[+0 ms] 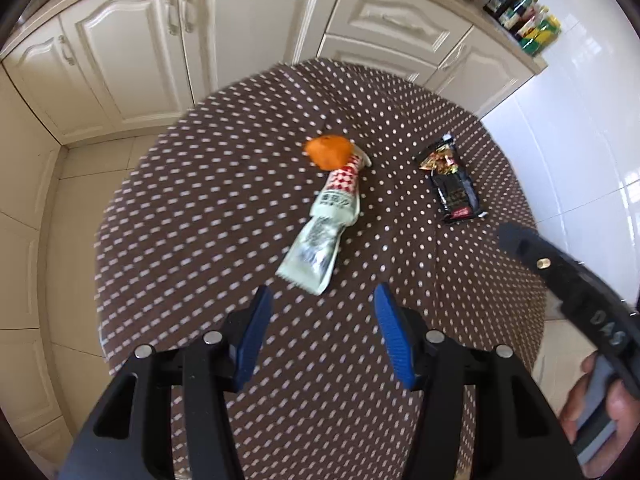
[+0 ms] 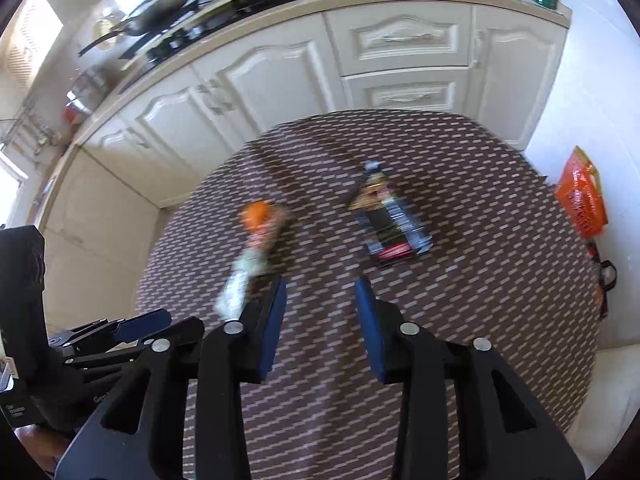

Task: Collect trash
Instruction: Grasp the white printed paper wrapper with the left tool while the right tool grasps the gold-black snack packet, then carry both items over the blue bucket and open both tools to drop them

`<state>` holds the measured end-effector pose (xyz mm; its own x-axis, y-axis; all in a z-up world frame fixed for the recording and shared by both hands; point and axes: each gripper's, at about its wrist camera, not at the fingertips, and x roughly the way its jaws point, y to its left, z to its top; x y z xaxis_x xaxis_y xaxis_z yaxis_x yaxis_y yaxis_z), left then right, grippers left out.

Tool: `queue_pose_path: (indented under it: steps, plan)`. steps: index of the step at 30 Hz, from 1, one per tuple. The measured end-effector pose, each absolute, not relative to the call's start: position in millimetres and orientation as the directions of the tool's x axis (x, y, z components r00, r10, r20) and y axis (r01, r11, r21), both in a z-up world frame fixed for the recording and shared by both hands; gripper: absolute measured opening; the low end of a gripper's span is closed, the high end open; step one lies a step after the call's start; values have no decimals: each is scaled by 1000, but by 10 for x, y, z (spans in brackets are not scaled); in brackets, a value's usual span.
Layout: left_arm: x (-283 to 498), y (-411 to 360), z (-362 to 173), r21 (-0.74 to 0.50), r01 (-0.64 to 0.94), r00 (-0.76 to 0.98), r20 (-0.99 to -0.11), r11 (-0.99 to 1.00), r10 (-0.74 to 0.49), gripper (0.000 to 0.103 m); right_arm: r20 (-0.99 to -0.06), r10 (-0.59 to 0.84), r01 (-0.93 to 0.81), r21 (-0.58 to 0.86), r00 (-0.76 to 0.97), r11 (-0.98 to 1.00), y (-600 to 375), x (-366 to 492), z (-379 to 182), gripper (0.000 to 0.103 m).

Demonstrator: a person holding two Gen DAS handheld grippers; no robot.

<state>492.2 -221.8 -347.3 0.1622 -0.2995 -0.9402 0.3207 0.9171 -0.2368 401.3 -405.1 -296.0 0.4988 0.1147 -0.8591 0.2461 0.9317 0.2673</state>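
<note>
Both grippers hover above the near edge of a round table (image 1: 192,208) covered in a brown dotted cloth. The left gripper (image 1: 322,300) has its blue fingers (image 1: 256,328) spread wide, holding nothing. The right gripper (image 2: 320,292) is likewise spread and empty.

Three pieces of trash lie on the surface. A pale green wrapper (image 1: 326,226) with a red-checked upper part rests near the centre, its lower end just ahead of the left gripper. An orange peel (image 1: 327,152) touches its far end. A black packet (image 1: 454,184) lies well apart from these, toward the right edge. Nothing stands between either gripper and the trash.

Cream cabinets (image 1: 240,32) run behind the table, with bottles (image 1: 524,16) at the counter's right end.

The right wrist view, though blurred, adds an orange bag (image 2: 580,196) beyond the table's right edge and a pan (image 2: 156,8) on the stove. The left wrist view alone shows the person's right hand (image 1: 600,408) gripping its handle.
</note>
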Motion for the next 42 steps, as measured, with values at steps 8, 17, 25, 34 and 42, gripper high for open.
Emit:
queue_pose_path:
  steps: [8,17,25,34,42]
  plan:
    - [5167,-2528,-3877,-133,317,155,-970,939,-190,53,-877,102,263,249,469,932,-4465,4294,-3318,50]
    - [5318,-2720,-3998,-82,351,176,-973,933,-151,35,-893,129,197,233,432,952,-4406,4608,-3568,52]
    - [5310,-2419,-3975,-162,306,137,-968,938,-212,16,-908,100,126,164,407,978,-4176,4583,-3619,20]
    - [5066,-1926,-3731,-283,268,151,-931,921,-331,14,-884,150,146,236,444,961,-3826,4332,-3352,15]
    - [4802,-1170,-3493,-306,229,202,-914,924,-352,14,-848,239,52,297,472,953,-2956,4158,-2962,15]
